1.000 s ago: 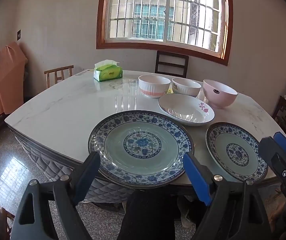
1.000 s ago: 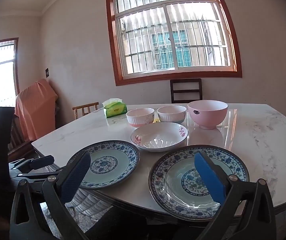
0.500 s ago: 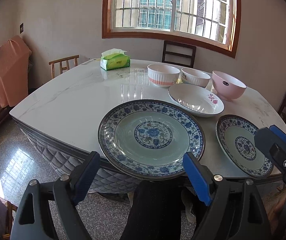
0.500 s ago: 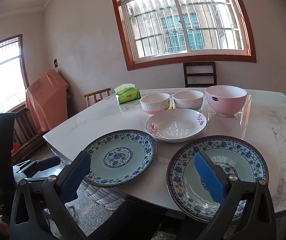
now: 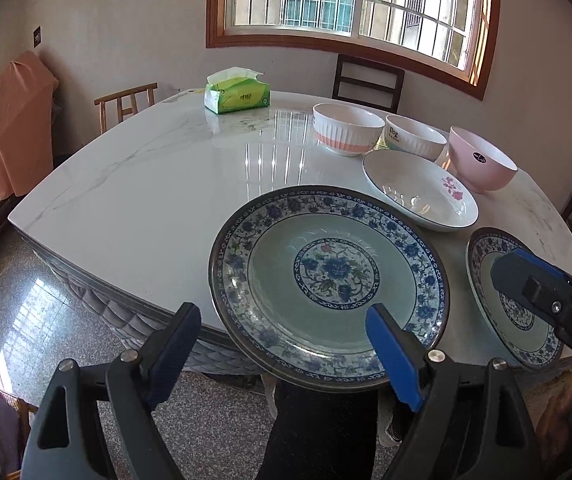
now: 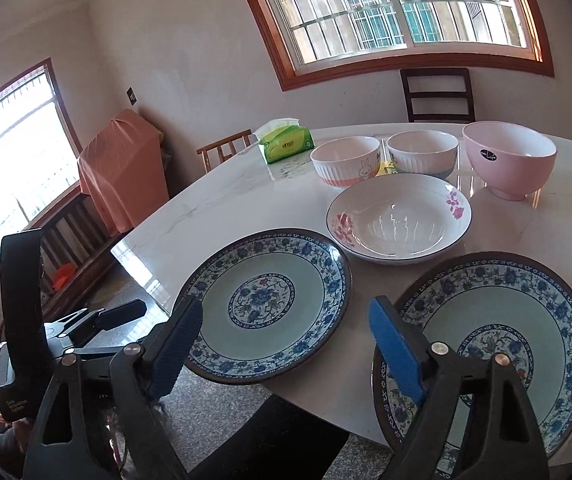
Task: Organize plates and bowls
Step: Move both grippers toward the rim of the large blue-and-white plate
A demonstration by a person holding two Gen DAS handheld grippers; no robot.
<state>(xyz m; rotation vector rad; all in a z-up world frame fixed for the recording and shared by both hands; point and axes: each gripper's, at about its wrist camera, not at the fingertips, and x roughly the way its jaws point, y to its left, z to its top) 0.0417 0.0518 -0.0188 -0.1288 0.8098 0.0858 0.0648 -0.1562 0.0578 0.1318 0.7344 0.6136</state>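
Two blue-patterned plates lie at the marble table's (image 5: pixel 146 184) near edge. My left gripper (image 5: pixel 286 332) hangs open just before the left plate (image 5: pixel 328 280), whose near rim shows between the pads without touching them. My right gripper (image 6: pixel 286 320) is open and its jaws are closing; it hovers between the left plate (image 6: pixel 266 304) and the right plate (image 6: pixel 486 340), its pads pressing on nothing. Behind the plates sits a white dish with pink flowers (image 6: pixel 398 220). Beyond it stand a ribbed pink-and-white bowl (image 6: pixel 344 162), a white bowl (image 6: pixel 422 154) and a pink bowl (image 6: pixel 510 158).
A green tissue box (image 5: pixel 236 94) stands at the table's far side. A dark chair (image 5: pixel 368 82) and a light wooden chair (image 5: pixel 126 104) stand against the table. An orange cloth covers something (image 6: pixel 124 168) by the wall. A person's dark-clad leg (image 5: pixel 318 432) is below the table edge.
Both grippers have moved in toward the table and tipped down, so the plates look larger. The right gripper has swung left and its jaws have narrowed a little.
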